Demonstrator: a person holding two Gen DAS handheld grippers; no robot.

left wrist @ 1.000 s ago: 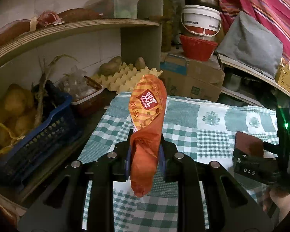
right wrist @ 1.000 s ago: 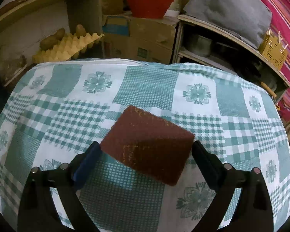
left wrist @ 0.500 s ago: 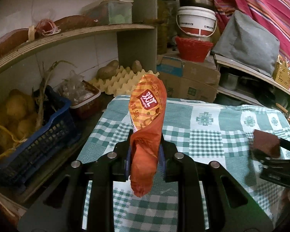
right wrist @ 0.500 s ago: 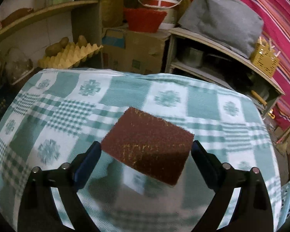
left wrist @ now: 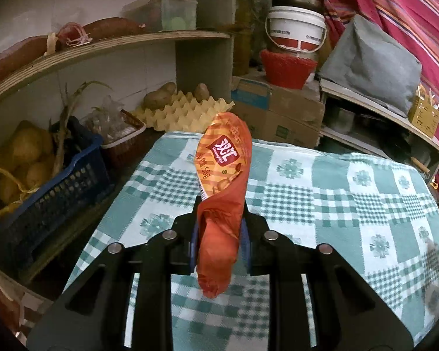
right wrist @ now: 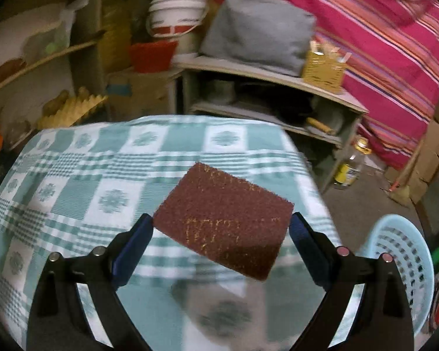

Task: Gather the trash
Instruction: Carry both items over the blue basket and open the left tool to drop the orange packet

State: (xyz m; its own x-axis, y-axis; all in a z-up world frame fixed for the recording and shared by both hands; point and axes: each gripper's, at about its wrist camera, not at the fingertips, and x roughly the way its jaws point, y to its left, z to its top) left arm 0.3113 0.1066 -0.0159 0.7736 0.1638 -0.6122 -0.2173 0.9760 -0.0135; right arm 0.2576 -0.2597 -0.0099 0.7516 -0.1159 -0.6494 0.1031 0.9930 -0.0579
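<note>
1. Table: covered by a green-and-white checked cloth, it fills the lower half of both views. Neither picture shows any trash lying on it; both pieces in sight are held clear above it.
2. Basket: a pale blue perforated basket stands on the floor off the table's edge, at about 4 o'clock in the right wrist view. It is judged to be the collection bin, which would explain the direction in which the right tongs carry their load.
3. Scouring pad: a dark red rectangular pad is clamped edge to edge by the right gripper, whose jaws stand wide with a blue pad pressed on each short side. The flat, level hold suits a drop by simple release.
4. Snack wrapper: the left gripper holds its jaws nearly closed, pinching the orange wrapper at its crumpled middle. The printed end stands toward 12 o'clock and the tail hangs toward 6 o'clock.
5. Change from the earlier frames:
   - The right tongs have swung toward 3 o'clock. The basket, formerly out of frame, is now in view, and the background is blurred.
   - The right tongs no longer appear in the left wrist view.
   - The left tongs have shifted only slightly, with the grip unchanged.
</note>
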